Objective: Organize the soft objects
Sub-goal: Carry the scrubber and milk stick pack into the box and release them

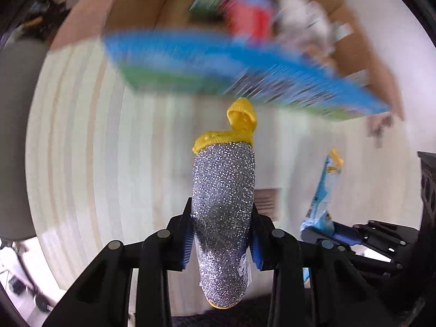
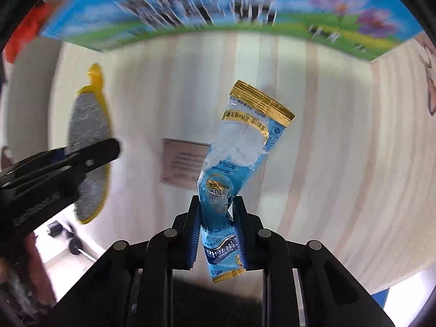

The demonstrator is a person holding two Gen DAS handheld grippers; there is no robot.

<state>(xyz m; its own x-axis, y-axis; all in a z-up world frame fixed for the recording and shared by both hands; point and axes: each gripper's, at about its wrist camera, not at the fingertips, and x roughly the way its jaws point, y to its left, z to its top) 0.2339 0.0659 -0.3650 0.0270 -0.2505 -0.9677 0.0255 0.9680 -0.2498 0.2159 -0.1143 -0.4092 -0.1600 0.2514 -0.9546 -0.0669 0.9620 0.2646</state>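
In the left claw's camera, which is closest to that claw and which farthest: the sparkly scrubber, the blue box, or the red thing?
1. Scrubber: gripped between the left claw fingers, centre.
2. Blue box: beyond the scrubber's yellow tip, across the upper view.
3. Red thing: behind the box, top, blurred.

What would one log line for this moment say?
left gripper: shut on scrubber | right gripper: shut on packet | both above table, near box

Pale striped wood table (image 1: 90,141); blue printed box (image 1: 190,57) on far edge, brown label (image 2: 184,163) mid-table
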